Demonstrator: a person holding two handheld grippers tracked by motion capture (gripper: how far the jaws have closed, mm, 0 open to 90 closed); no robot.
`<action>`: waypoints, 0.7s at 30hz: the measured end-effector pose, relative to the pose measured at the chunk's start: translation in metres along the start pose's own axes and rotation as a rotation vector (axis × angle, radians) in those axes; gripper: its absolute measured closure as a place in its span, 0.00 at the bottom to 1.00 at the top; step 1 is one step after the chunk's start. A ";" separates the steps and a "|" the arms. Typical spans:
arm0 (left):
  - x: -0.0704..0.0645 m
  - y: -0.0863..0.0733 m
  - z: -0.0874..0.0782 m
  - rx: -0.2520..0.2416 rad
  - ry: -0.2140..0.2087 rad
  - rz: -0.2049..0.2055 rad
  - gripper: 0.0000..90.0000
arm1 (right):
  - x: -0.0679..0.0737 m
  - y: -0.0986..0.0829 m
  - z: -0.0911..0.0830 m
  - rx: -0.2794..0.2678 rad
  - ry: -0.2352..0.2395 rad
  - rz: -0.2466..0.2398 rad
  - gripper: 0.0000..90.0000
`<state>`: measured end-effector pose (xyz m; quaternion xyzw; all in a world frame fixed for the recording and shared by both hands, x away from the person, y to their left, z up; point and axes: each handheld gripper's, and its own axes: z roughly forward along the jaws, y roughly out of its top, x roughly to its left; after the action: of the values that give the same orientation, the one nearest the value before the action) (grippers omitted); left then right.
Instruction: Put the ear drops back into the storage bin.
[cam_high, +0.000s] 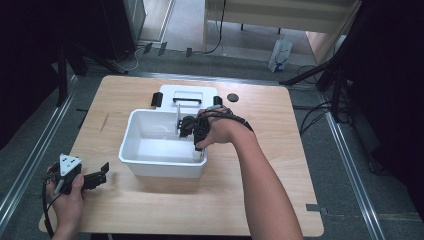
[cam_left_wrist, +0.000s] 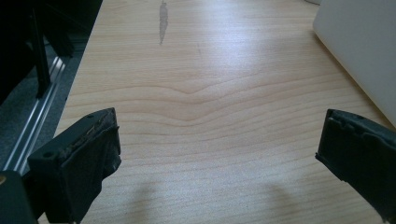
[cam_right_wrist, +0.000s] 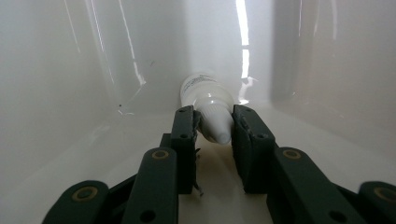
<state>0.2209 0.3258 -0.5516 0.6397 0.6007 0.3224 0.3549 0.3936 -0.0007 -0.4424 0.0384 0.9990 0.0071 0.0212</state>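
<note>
The right gripper (cam_high: 192, 131) reaches down into the white bin (cam_high: 131, 150) that sits at the middle of the bench (cam_high: 250, 200), with the person's right hand (cam_high: 220, 131) over the bin's right wall. In the right gripper view its jaws are closed narrow on a white tube (cam_right_wrist: 212, 109), gripping the tube's capped end from both sides; the tube's body points away from the jaws toward the far inner wall of the bin (cam_right_wrist: 70, 70), and it lies low, close to the bin's floor, though whether it touches the floor cannot be told. In the high view the gripper sits against the bin's right half, near its far wall, and a thin white upright piece (cam_high: 178, 120) shows just to its left. Behind the bin, touching or just beside its far side, lies a white lid (cam_high: 192, 92) with a black handle (cam_high: 186, 100) and black clips at its sides. A small black disc (cam_high: 232, 97) lies on the bench just right of the lid, near the far edge. The left gripper (cam_high: 97, 176) rests near the bench's near left corner, held in the left hand (cam_high: 67, 200), well apart from the bin. In the left gripper view its jaws stand wide apart with bare bench (cam_left_wrist: 196, 93) between them, holding nothing, and the bin's outer wall (cam_left_wrist: 359, 42) shows at the upper right.
</note>
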 end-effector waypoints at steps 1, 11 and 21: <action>0.000 0.000 0.000 0.000 0.000 0.000 0.00 | 0.000 0.000 0.000 0.000 0.000 0.000 0.79; 0.000 0.000 0.001 -0.002 0.000 -0.004 0.00 | 0.003 -0.003 -0.003 -0.027 0.003 -0.019 0.75; -0.001 0.000 0.001 -0.003 0.005 0.003 0.00 | 0.001 -0.010 -0.027 -0.099 -0.007 0.024 0.62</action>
<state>0.2213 0.3252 -0.5519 0.6393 0.6001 0.3257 0.3538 0.3908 -0.0109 -0.4153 0.0495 0.9968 0.0566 0.0263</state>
